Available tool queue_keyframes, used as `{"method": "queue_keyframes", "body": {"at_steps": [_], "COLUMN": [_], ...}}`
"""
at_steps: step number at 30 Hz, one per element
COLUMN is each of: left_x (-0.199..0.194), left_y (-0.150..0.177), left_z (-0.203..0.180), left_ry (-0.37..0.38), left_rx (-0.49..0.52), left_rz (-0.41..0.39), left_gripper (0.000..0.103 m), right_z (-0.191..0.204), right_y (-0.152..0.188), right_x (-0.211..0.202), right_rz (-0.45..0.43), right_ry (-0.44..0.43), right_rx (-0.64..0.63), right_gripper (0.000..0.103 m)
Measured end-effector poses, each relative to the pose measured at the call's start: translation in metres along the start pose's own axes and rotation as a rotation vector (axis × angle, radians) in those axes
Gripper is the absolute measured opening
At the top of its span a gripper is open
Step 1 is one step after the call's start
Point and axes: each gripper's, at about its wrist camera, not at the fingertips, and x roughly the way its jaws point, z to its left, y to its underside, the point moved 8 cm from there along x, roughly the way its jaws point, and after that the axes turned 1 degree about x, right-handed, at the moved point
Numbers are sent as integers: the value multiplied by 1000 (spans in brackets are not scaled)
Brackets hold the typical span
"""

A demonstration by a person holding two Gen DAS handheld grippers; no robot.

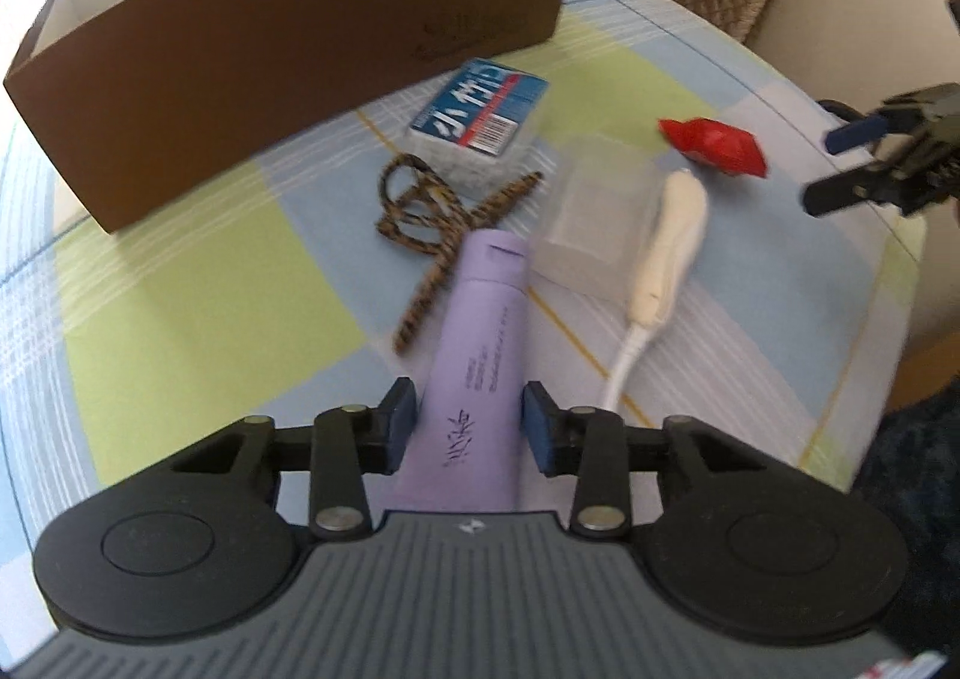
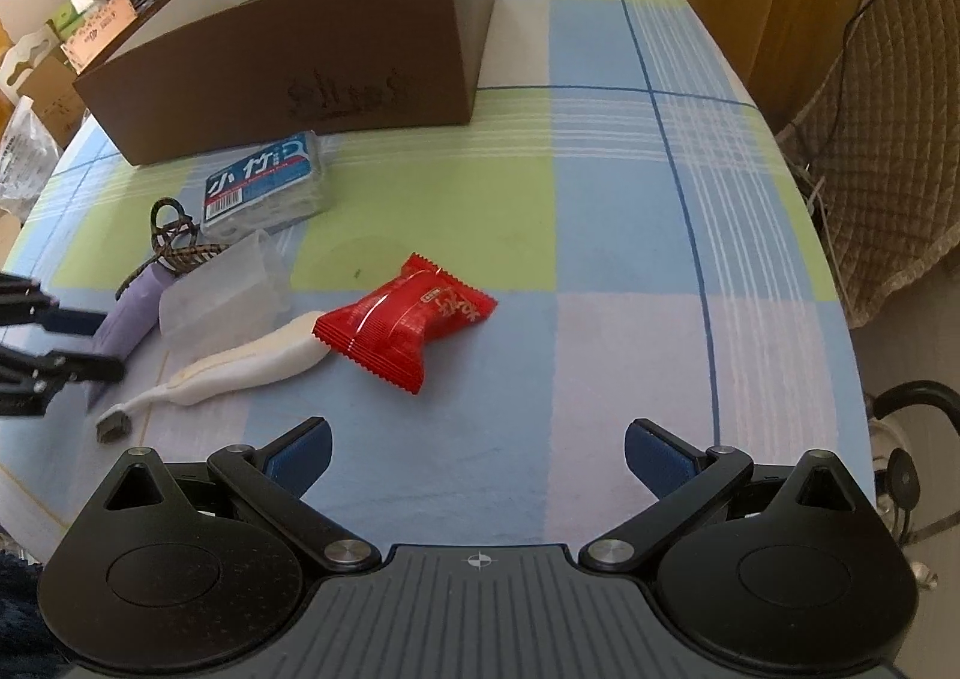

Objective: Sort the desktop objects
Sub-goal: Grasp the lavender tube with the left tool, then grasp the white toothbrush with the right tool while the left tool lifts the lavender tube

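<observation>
Now, my left gripper [image 1: 469, 427]: low, pads astride the purple tube [image 1: 474, 355], contact unclear.
My right gripper [image 2: 477, 460]: wide apart, empty, facing the red packet [image 2: 405, 322].
Around: braided cord [image 1: 423, 226], clear case [image 1: 591, 217] against the tube.

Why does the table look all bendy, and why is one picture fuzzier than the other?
Both views use fisheye lenses, so the tablecloth lines curve. The left wrist view is smeared: the blue packet and rope look soft, while the left gripper stays crisp. The right wrist view is sharper: the red packet shows clear edges and a little shine.
</observation>
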Motion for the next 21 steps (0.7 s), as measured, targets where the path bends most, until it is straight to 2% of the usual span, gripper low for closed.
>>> {"method": "queue_keyframes", "body": {"at_steps": [3, 6, 17, 19, 21], "left_x": [-4, -5, 12, 11, 7], "left_y": [7, 7, -18, -17, -13], "left_z": [-8, -8, -11, -11, -10], "left_ry": [7, 4, -39, -57, -49], "left_rx": [19, -13, -38, -35, -46], "left_rz": [7, 8, -16, -15, -13], "left_gripper": [33, 33, 33, 28, 28], "right_z": [3, 5, 3, 3, 3], "right_y": [-1, -3, -1, 0, 0], "right_x": [2, 2, -1, -2, -2], "right_rz": [1, -1, -10, -13, -18], "right_ry": [-1, -3, 6, 5, -2], "right_rx": [-3, -5, 1, 3, -2], "right_gripper": [101, 101, 101, 101, 101]}}
